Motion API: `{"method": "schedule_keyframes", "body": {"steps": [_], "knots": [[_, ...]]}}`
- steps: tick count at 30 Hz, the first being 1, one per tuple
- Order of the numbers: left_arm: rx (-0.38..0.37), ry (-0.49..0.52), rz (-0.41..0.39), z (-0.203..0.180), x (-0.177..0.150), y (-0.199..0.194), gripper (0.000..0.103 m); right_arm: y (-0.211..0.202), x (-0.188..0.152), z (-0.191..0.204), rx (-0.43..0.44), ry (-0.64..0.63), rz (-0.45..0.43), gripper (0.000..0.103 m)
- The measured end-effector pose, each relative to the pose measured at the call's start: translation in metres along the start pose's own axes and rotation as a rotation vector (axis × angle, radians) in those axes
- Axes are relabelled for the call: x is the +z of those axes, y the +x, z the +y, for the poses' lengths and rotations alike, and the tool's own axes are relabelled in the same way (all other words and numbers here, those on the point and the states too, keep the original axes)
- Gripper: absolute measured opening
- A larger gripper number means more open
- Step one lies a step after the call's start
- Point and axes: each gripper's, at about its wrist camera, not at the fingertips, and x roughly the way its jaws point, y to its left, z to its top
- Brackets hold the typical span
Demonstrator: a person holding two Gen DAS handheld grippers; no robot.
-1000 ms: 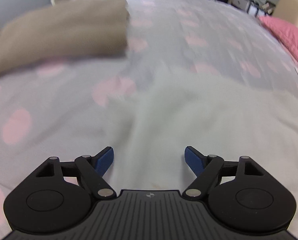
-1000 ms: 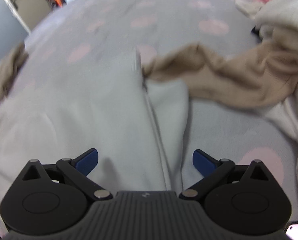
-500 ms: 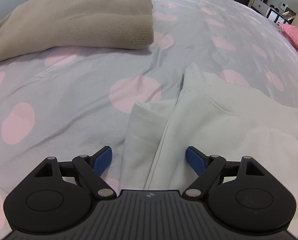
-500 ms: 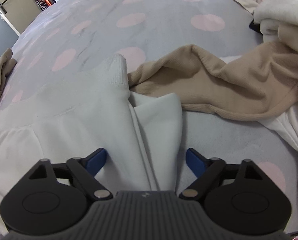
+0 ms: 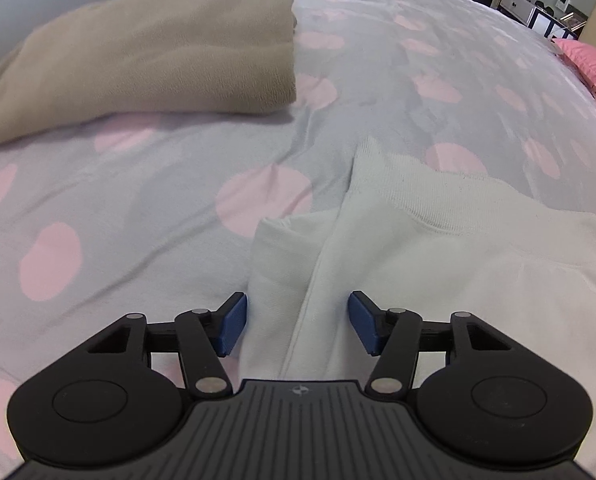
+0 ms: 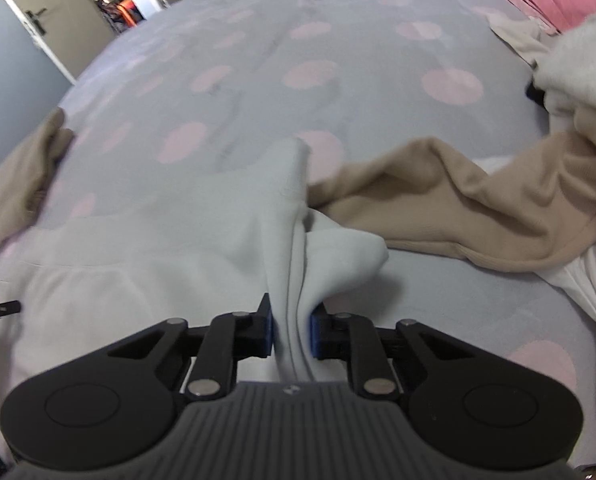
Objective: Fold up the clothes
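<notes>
A white sweatshirt (image 5: 438,248) lies flat on the grey bedcover with pink dots (image 5: 118,184). In the left wrist view its folded sleeve edge runs between the blue pads (image 5: 234,324) of my left gripper (image 5: 298,326). Those jaws are closing, and the cloth between them is not pinched. In the right wrist view the other folded edge of the sweatshirt (image 6: 202,252) rises in a ridge into my right gripper (image 6: 292,336). Its jaws are closing and the pads (image 6: 318,334) press on that fold.
A folded beige fleece (image 5: 138,60) lies at the far left of the bed, and a pink pillow (image 5: 590,60) at the far right. Right of the sweatshirt sprawls a tan garment (image 6: 478,208) below a heap of pale clothes (image 6: 578,64). A door (image 6: 30,20) stands beyond.
The right jaws have come together on the sweatshirt's fold and raised it slightly. The left jaws have narrowed around the sleeve edge, and the left hand has stayed in place.
</notes>
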Motion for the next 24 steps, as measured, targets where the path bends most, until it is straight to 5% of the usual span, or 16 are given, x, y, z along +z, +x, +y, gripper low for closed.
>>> {"method": "schedule_keyframes", "body": {"steps": [10, 24], "knots": [[-0.103, 0.055, -0.078, -0.002, -0.002, -0.041, 0.055, -0.043, 0.01, 0.057, 0.139, 0.064, 0.048, 0.017], [-0.161, 0.059, -0.088, 0.017, -0.008, -0.055, 0.054, -0.034, 0.025, 0.242, 0.25, -0.121, 0.152, 0.017]]}}
